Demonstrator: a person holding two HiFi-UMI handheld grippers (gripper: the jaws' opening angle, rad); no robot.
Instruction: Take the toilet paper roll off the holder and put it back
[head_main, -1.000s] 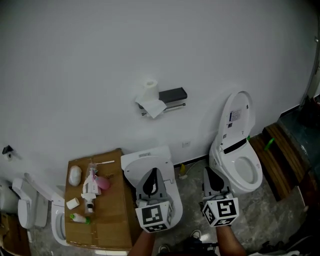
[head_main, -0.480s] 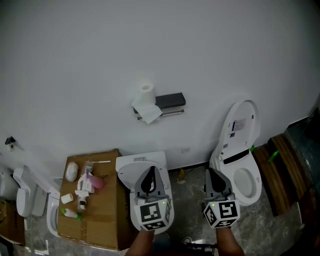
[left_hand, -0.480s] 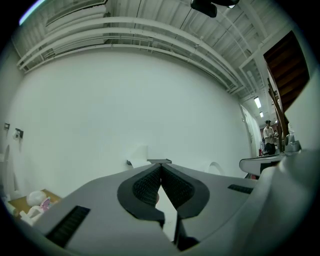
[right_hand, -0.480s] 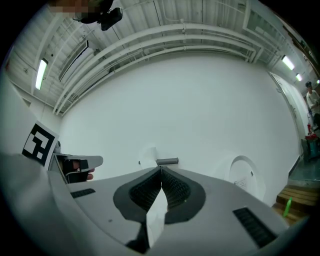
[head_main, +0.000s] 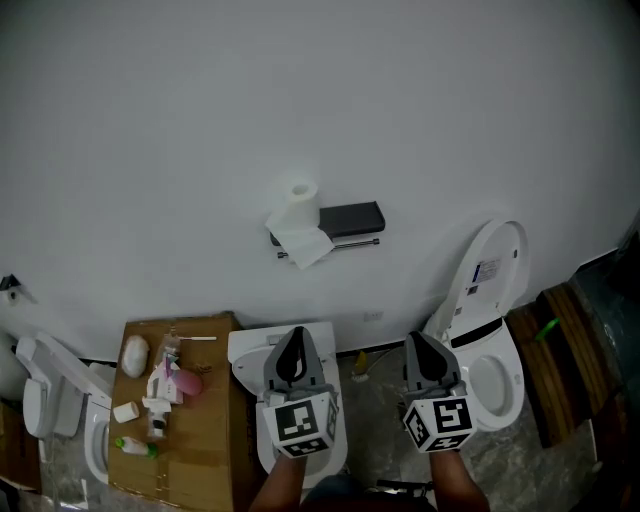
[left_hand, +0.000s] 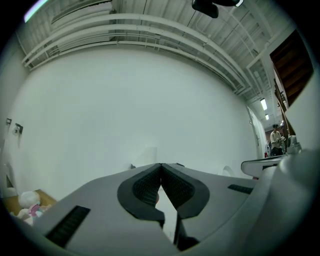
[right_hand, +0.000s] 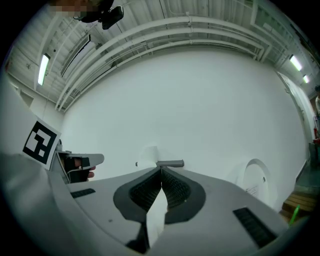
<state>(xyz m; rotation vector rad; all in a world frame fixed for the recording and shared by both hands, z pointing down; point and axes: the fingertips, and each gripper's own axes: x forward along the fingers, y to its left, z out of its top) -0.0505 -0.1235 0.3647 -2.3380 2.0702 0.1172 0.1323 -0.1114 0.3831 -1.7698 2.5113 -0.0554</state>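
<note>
A white toilet paper roll (head_main: 297, 212) sits on a dark wall holder (head_main: 345, 220) mounted on the white wall, a loose sheet hanging below it. In the right gripper view the roll (right_hand: 149, 153) and holder (right_hand: 170, 163) show just above the jaw tips. My left gripper (head_main: 293, 352) and right gripper (head_main: 419, 351) are held side by side well below the holder, both pointing at the wall. Both are shut with nothing between the jaws, the tips touching in the left gripper (left_hand: 160, 165) view and the right gripper (right_hand: 161, 169) view.
A white toilet with a closed lid (head_main: 255, 350) lies under my left gripper; another with its seat raised (head_main: 492, 290) stands at the right. A cardboard box (head_main: 205, 420) at the left carries small toiletries. Wooden steps (head_main: 570, 350) run along the right edge.
Both grippers have shifted level toward the wall together, still shut and empty. The holder and roll now sit slightly lower and nearer in the head view.
</note>
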